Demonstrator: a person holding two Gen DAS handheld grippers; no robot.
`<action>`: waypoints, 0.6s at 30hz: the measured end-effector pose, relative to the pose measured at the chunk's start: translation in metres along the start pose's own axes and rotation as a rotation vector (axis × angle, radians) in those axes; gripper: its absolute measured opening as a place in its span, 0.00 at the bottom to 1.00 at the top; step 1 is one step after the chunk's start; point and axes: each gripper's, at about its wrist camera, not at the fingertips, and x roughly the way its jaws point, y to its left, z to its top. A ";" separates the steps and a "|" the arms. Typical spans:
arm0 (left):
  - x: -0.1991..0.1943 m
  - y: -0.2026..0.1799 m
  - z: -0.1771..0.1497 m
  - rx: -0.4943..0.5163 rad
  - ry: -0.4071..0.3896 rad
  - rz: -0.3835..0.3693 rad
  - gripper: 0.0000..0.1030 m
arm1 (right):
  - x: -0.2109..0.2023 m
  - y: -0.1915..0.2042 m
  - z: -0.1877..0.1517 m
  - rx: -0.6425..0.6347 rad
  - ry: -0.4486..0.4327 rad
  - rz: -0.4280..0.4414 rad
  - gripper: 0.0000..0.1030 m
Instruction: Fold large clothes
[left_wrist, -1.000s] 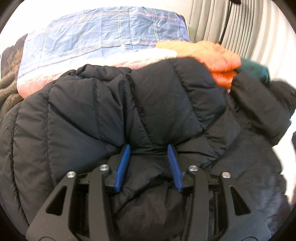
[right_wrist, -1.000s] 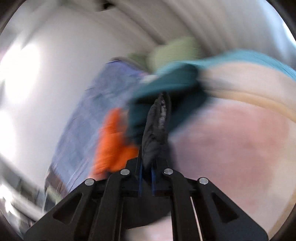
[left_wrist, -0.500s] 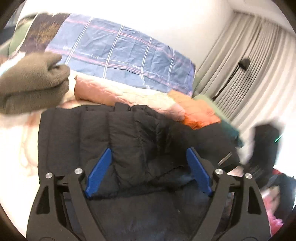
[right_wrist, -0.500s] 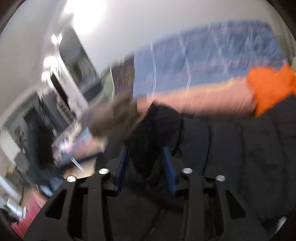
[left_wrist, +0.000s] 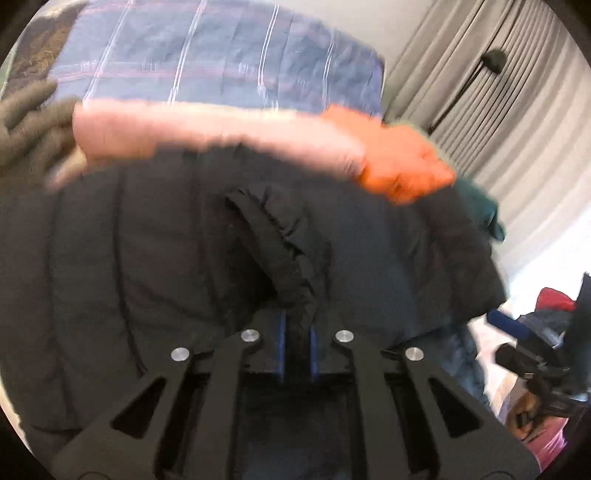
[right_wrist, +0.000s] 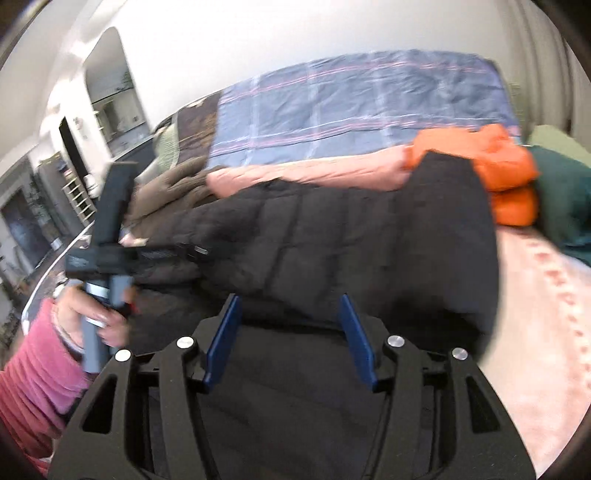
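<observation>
In the left wrist view, the left gripper (left_wrist: 297, 347), whose blue pads were standing wide apart half a second ago, is now pinching a raised ridge of the black puffer jacket (left_wrist: 155, 258), its jaws nearly together on the fabric. The jacket is lying spread across the bed, filling the foreground; beyond its far edge a pink quilted garment (left_wrist: 207, 129) is lying, an orange folded jacket (left_wrist: 402, 166) is touching the jacket's far right corner, and a blue plaid quilt (left_wrist: 221, 59) is rising behind. A grey curtain (left_wrist: 498, 110) is hanging to the right of the jacket. In the right wrist view, the right gripper (right_wrist: 290, 339), clamped on a black fold a second ago, is opening, its pads standing apart with jacket fabric (right_wrist: 332, 236) lying between them but pressing on nothing. Left of the jacket, the person's hand (right_wrist: 92, 314) in a pink sleeve (right_wrist: 33, 380) is holding the other gripper's handle, blocking the jacket's near left edge.
</observation>
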 end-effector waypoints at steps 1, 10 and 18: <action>-0.014 -0.007 0.007 0.032 -0.053 0.014 0.09 | -0.005 -0.008 0.000 0.008 -0.017 -0.023 0.55; -0.134 0.037 0.022 0.027 -0.300 0.301 0.11 | 0.026 -0.019 0.010 0.028 0.006 -0.044 0.56; -0.081 0.118 -0.043 -0.115 -0.061 0.469 0.37 | 0.083 -0.033 0.008 0.099 0.164 -0.138 0.55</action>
